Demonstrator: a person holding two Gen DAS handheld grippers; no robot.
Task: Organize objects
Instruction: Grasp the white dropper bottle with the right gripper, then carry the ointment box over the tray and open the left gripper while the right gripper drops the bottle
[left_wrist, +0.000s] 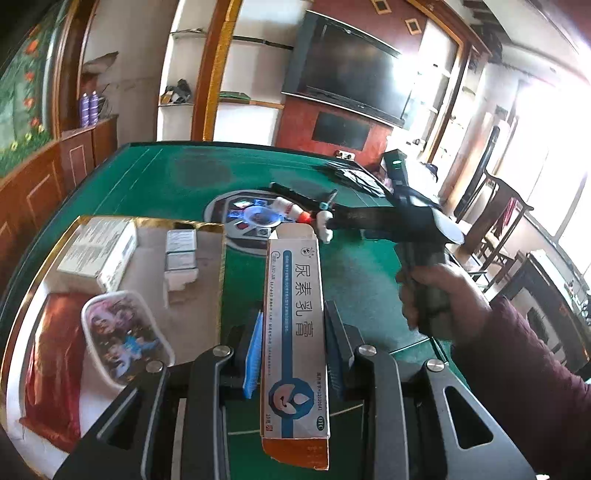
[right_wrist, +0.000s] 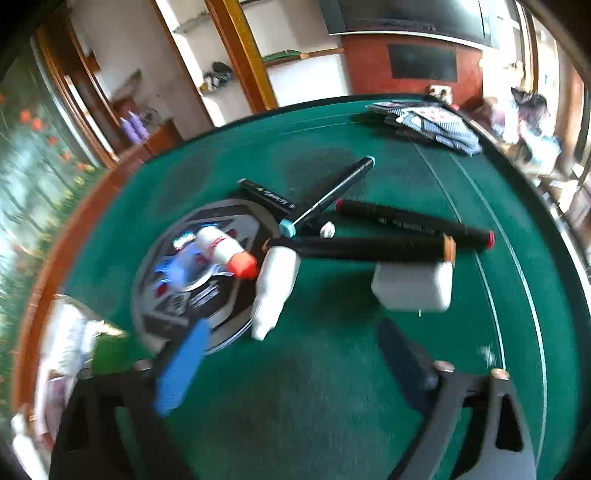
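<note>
Left jaws (left_wrist: 293, 339) clamp one carton (left_wrist: 294, 332); four markers (right_wrist: 413, 221).

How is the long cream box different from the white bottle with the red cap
The long cream box is flat-sided cardboard with blue print; the white bottle with the red cap is round and plastic. The box is clamped in the left gripper, off the table, while the bottle lies on its side on the round center panel. The box's far flap stands open; the bottle is capped. Both are mostly pale.
</note>
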